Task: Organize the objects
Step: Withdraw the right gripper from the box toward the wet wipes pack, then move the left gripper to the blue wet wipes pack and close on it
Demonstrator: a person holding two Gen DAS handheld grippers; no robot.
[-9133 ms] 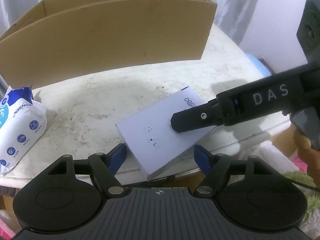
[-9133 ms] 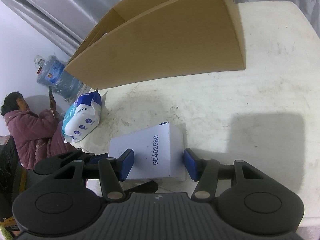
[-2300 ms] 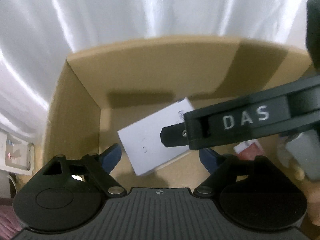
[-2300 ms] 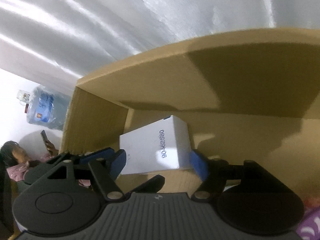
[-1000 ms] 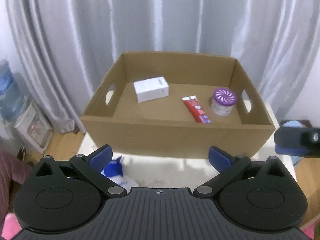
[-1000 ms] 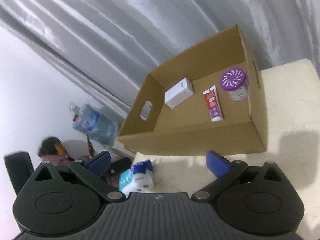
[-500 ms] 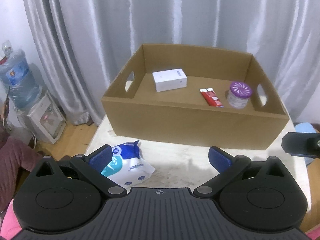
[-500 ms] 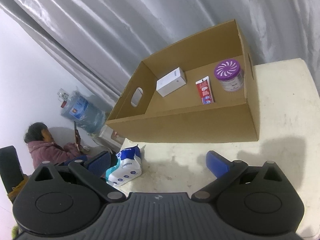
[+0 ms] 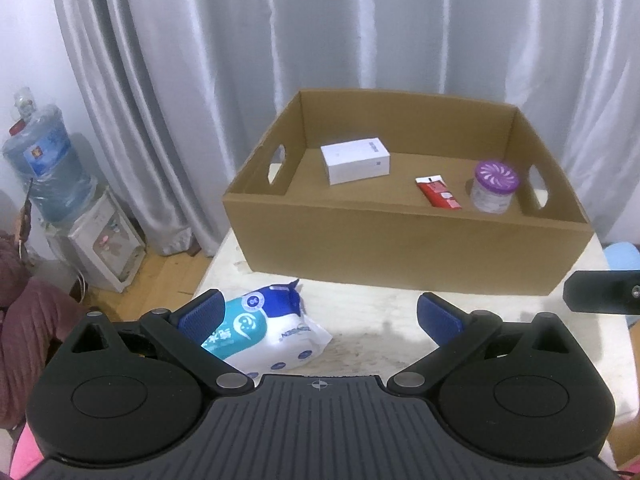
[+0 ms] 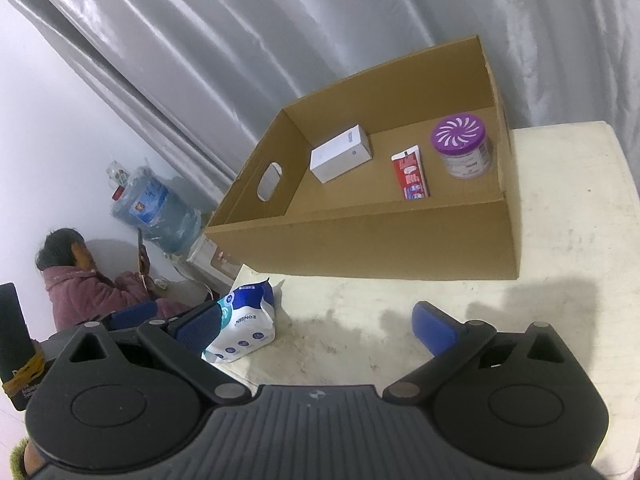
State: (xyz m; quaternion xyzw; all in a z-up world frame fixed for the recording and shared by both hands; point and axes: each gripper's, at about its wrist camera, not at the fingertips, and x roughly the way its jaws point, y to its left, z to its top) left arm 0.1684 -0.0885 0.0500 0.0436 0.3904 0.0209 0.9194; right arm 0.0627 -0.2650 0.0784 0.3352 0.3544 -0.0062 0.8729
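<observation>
My left claw (image 9: 320,314) and right claw (image 10: 316,326) both hang spread wide and empty, in front of the box (image 9: 400,240) on the table (image 10: 560,208). The wipes (image 9: 264,332) lie on the table just in front of the box, close by my left claw's left finger. Nine seconds ago both claws held the white carton (image 9: 355,160); now it sits inside the box, at its back left, with the red tube (image 9: 438,192) and jar (image 9: 494,186). The left finger hides part of the wipes.

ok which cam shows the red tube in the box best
The right wrist view: the red tube lies in full length, its print facing the camera. In the left wrist view the tube is foreshortened, its lower end cut off by the cardboard box front wall.
</observation>
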